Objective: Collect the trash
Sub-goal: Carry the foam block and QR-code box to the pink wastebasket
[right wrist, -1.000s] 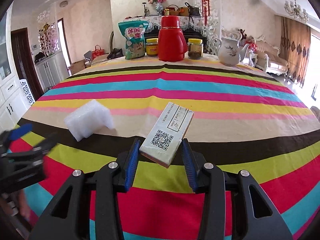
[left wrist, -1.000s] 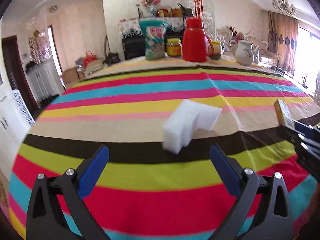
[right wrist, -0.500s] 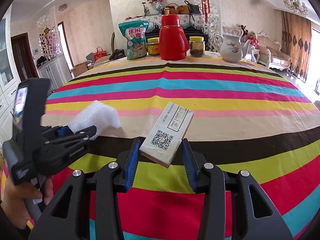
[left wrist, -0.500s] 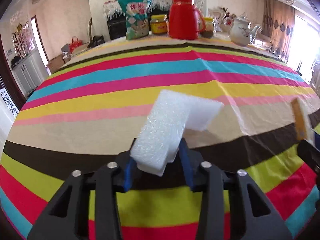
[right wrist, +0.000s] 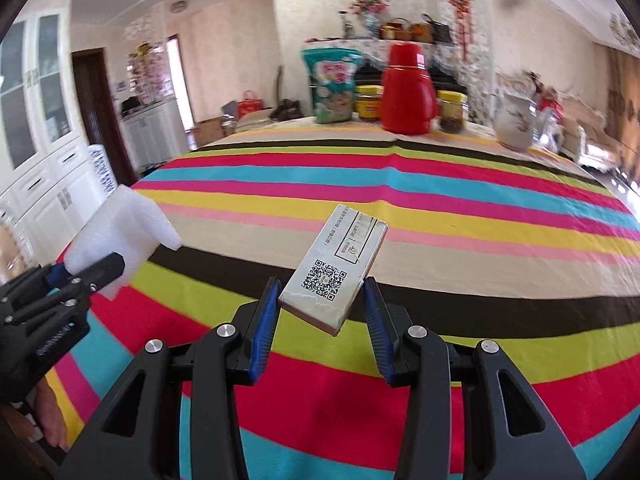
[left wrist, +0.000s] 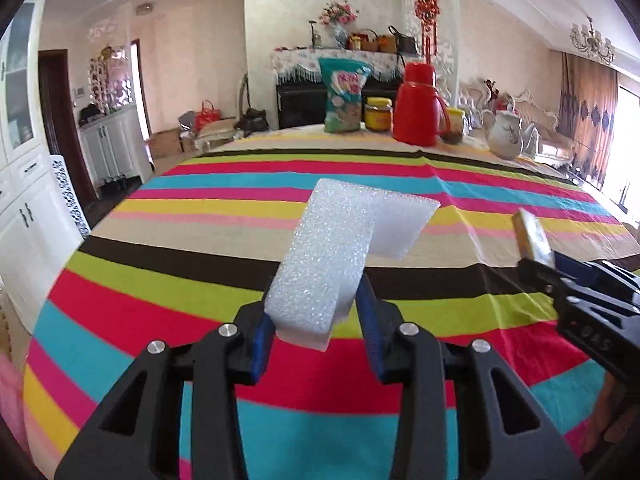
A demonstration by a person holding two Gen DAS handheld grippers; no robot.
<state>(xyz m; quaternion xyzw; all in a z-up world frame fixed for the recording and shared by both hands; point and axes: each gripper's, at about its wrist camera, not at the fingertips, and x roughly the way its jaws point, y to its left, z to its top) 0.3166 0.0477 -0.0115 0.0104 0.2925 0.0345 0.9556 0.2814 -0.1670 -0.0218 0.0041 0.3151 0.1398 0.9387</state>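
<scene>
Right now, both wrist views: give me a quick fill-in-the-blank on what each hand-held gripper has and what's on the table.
1. The left hand-held gripper is shut on an L-shaped piece of white ____.
2. The right hand-held gripper is shut on a flat grey-white carton printed with a black ____ code.
3. At the far edge of the striped tablecloth, the tall plastic thermos jug is ____ in colour.
4. Beside that jug, on the window side, stands a white ceramic ____.

Missing words: foam; QR; red; teapot

foam piece above tablecloth, left of box
</scene>
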